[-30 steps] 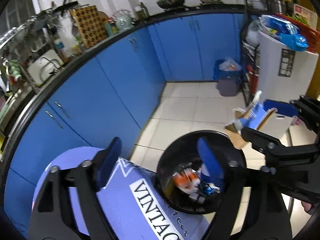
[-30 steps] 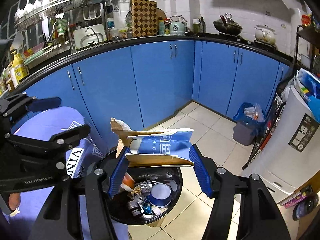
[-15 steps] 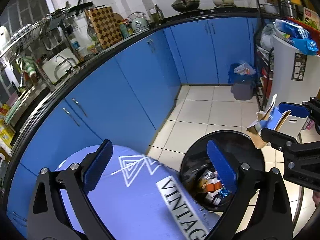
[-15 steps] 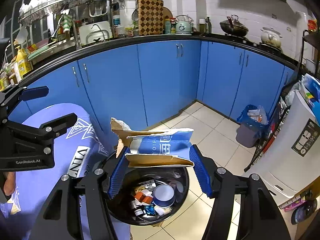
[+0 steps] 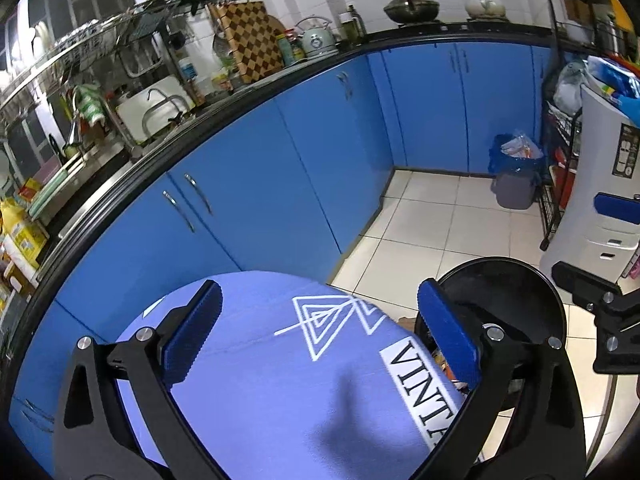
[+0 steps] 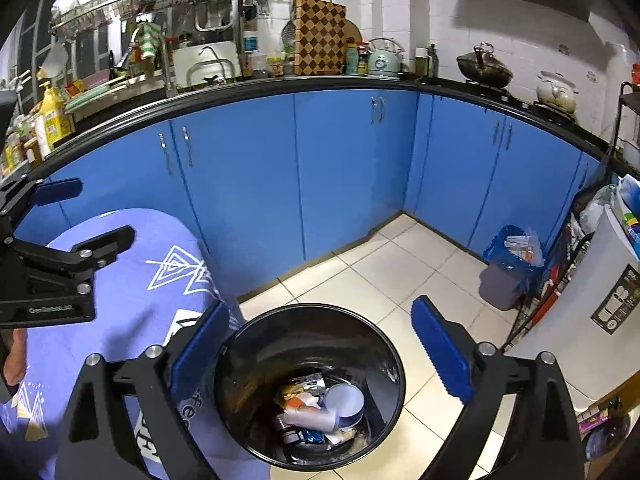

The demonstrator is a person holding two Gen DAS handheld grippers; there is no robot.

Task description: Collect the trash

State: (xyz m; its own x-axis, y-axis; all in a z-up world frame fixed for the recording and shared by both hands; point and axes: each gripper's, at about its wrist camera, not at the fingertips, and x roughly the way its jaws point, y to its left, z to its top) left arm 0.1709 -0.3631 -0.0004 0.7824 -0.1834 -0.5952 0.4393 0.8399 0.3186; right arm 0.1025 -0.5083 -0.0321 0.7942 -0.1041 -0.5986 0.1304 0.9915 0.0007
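A round black trash bin [image 6: 312, 384] stands on the tiled floor and holds mixed trash [image 6: 316, 408]: a white cup, wrappers and scraps. My right gripper [image 6: 320, 344] is open and empty, right above the bin's mouth. My left gripper [image 5: 320, 332] is open and empty over the purple table cover [image 5: 280, 380], with the bin [image 5: 504, 300] to its right. The right gripper's finger [image 5: 616, 208] shows at the right edge of the left wrist view. The blue cardboard box is not in view.
Blue kitchen cabinets [image 6: 340, 168] curve around the room under a black counter with a sink and cookware. A second grey bin with a blue bag [image 6: 508, 268] stands in the corner. A white appliance [image 6: 580, 320] and a wire rack stand at the right.
My right gripper has opened and the torn blue cardboard box it held is gone from between its fingers. My left gripper has moved back and up, away from the bin, over the purple cover.
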